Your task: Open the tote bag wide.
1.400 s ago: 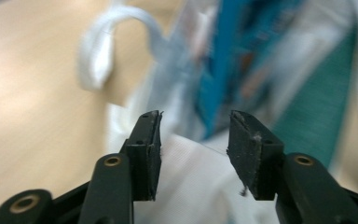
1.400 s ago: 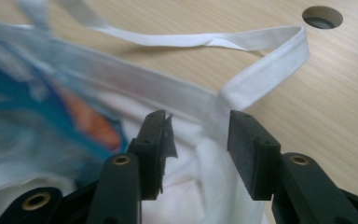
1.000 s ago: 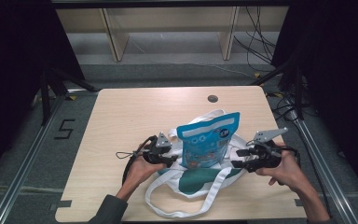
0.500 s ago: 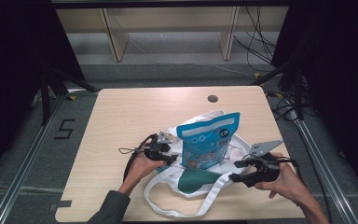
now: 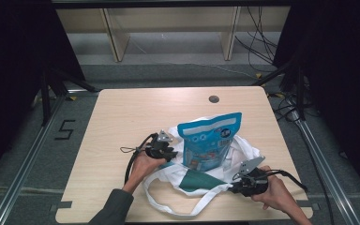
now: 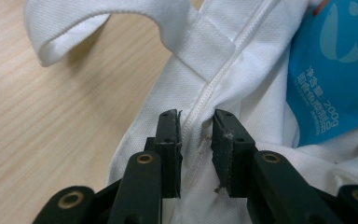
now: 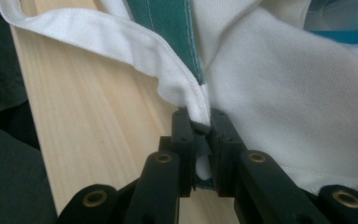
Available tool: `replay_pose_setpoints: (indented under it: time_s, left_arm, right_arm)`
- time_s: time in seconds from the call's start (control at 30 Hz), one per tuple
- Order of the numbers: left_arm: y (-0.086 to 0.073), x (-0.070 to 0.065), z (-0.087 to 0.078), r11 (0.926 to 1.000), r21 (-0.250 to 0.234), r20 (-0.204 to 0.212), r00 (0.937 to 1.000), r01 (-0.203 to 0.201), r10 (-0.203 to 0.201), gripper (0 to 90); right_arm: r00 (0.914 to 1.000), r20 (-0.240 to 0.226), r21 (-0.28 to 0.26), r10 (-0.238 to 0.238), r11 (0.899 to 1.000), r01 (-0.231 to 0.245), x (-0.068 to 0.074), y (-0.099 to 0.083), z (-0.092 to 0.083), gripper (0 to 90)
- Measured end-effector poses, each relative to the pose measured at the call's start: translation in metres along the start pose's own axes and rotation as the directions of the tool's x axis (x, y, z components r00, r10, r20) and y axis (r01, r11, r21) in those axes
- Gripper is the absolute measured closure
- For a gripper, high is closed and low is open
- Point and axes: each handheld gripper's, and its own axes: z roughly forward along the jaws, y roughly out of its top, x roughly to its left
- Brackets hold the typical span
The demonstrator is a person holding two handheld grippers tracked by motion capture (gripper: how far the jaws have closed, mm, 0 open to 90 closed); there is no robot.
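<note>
From the high view, your right gripper [image 5: 236, 187] has dropped back toward the near table [image 5: 122, 112] edge since a second ago, dragging the white tote bag [image 5: 243, 147] rim with it, while your left gripper [image 5: 172, 151] has barely moved; the blue pouch [image 5: 208, 140] stands upright in the widened mouth. In the left gripper view, your jaws sit slightly apart astride the bag's seam [image 6: 200, 116], and I cannot tell whether they pinch it. In the right gripper view, your jaws are clamped on the bag's hem [image 7: 198, 109]. I'd judge the pouch is going into or coming out of the bag.
</note>
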Motion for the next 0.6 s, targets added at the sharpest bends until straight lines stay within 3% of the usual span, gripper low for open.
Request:
replay_pose_setpoints:
  time_s: [0.07, 0.2, 0.3, 0.4, 0.5, 0.6]
  left_arm:
    - [0.002, 0.003, 0.004, 0.9999, -0.009, -0.011, 0.9999, 0.005, -0.005, 72.6]
    - [0.008, 0.017, 0.011, 0.9977, -0.042, -0.002, 0.9986, 0.052, -0.053, 71.8]
    - [0.011, 0.022, 0.015, 0.9973, -0.051, -0.017, 0.9984, 0.053, -0.054, 71.1]
    - [0.014, 0.026, 0.016, 0.9976, -0.042, -0.018, 0.9982, 0.055, -0.056, 70.2]
    - [0.016, 0.029, 0.016, 0.999, -0.027, -0.024, 0.999, 0.037, -0.037, 69.1]
    - [0.017, 0.033, 0.016, 0.9985, -0.02, -0.014, 0.9986, 0.05, -0.05, 68.8]
  right_arm:
    - [0.9994, -0.012, -0.01, 0.033, 0.999, -0.033, -0.001, -0.001, 0.004, 83.4]
    - [0.9992, -0.004, -0.045, 0.04, 0.998, -0.04, -0.007, 0.002, 0.007, 83.2]
    - [0.9991, 0.013, -0.048, 0.04, 0.998, -0.039, -0.011, 0.006, 0.01, 83.2]
    - [0.9971, -0.001, -0.054, 0.077, 0.996, -0.077, -0.015, 0.009, 0.012, 83.1]
    - [0.997, 0.007, -0.062, 0.077, 0.995, -0.077, -0.016, 0.011, 0.013, 82.8]
    - [0.9971, 0.007, -0.066, 0.075, 0.995, -0.075, -0.017, 0.011, 0.014, 82.6]
